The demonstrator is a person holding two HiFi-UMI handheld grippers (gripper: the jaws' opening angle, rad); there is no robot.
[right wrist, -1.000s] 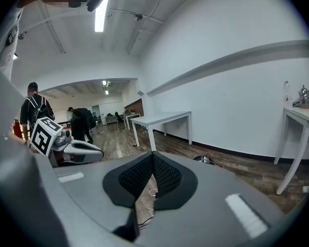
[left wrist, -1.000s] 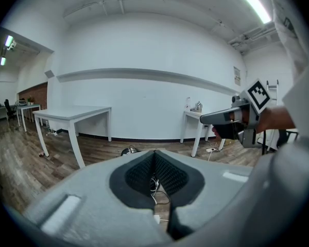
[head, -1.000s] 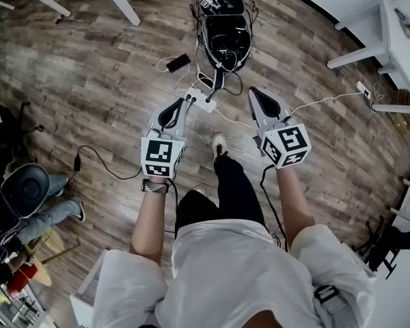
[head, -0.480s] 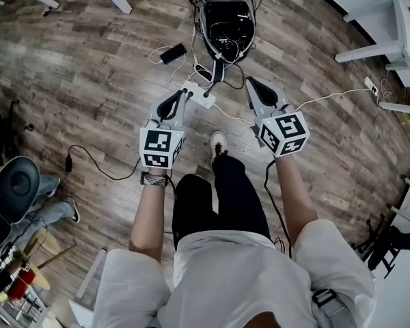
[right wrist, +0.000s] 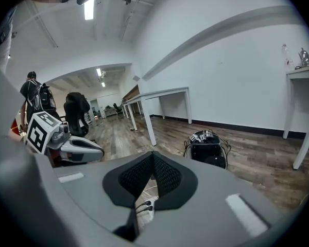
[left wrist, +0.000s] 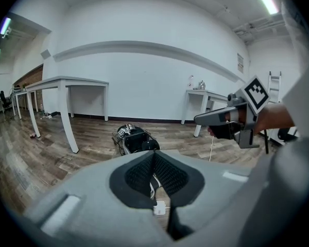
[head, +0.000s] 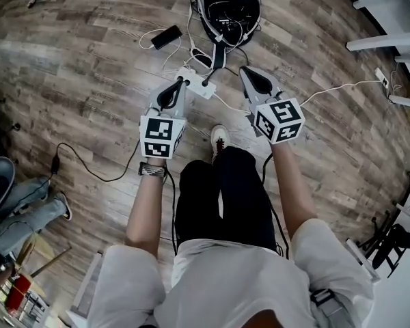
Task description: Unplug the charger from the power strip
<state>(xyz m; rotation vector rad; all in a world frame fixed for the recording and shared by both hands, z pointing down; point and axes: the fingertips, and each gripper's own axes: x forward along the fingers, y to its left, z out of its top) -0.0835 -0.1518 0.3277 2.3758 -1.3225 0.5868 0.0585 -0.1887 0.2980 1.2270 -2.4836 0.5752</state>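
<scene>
A white power strip [head: 196, 83] lies on the wood floor with two dark plugs [head: 206, 83] standing in it and a white cord running off to the right. My left gripper [head: 180, 82] hovers just left of the strip with its jaws shut and empty. My right gripper [head: 244, 72] hangs to the strip's right, also shut and empty. In the left gripper view the strip [left wrist: 159, 208] shows below the closed jaws [left wrist: 154, 156]. The right gripper view has the strip [right wrist: 147, 208] with its black plugs under the closed jaws [right wrist: 153, 157].
A black open case [head: 227, 5] full of cables sits just beyond the strip, and a dark flat device [head: 166, 37] lies to its left. White table legs [head: 379, 39] stand at the right. A seated person [head: 20, 207] is at the left. My shoe [head: 219, 139] is near the strip.
Both grippers have sunk toward the floor and now sit closer to the power strip. Their jaws have stayed shut.
</scene>
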